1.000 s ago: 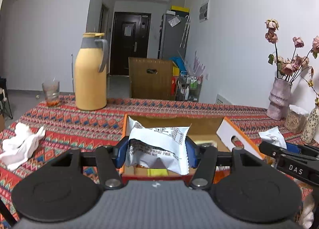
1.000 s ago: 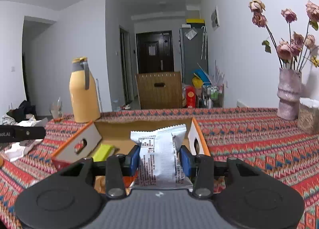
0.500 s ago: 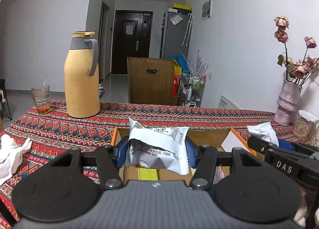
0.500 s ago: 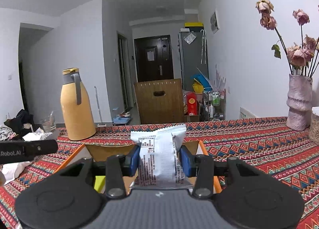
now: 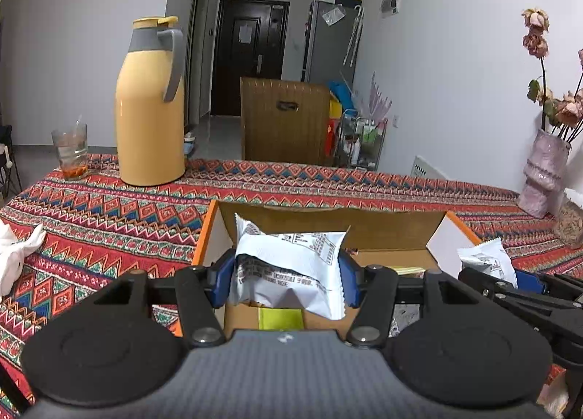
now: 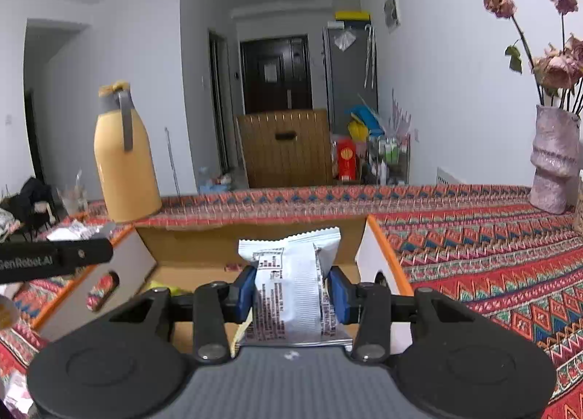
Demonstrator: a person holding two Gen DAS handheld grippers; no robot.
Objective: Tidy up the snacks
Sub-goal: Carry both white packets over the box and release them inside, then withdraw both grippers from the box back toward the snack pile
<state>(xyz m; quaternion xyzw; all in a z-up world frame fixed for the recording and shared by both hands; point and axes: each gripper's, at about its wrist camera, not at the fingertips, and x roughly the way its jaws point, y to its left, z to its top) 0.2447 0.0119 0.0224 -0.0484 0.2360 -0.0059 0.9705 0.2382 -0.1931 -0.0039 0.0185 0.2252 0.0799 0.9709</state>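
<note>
Grippers have advanced: left gripper (image 5: pixel 288 278) and right gripper (image 6: pixel 290 289), each clamped on a white packet (image 5: pixel 291 267) (image 6: pixel 295 287), now hang over the box (image 5: pixel 328 216) mid-table. Release looks next.

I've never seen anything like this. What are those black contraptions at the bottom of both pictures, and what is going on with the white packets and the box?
There is no robot here: a person holds a pair of hand-held tongs in each hand, each with a camera looking along its fingers. One picture comes from the left tongs, the other from the right tongs. Each is shut on a white snack packet: the left packet and the right packet. Both are held over an open cardboard box on a table with a patterned cloth. Also on it stand a yellow jug, a glass and a vase of dried flowers.
</note>
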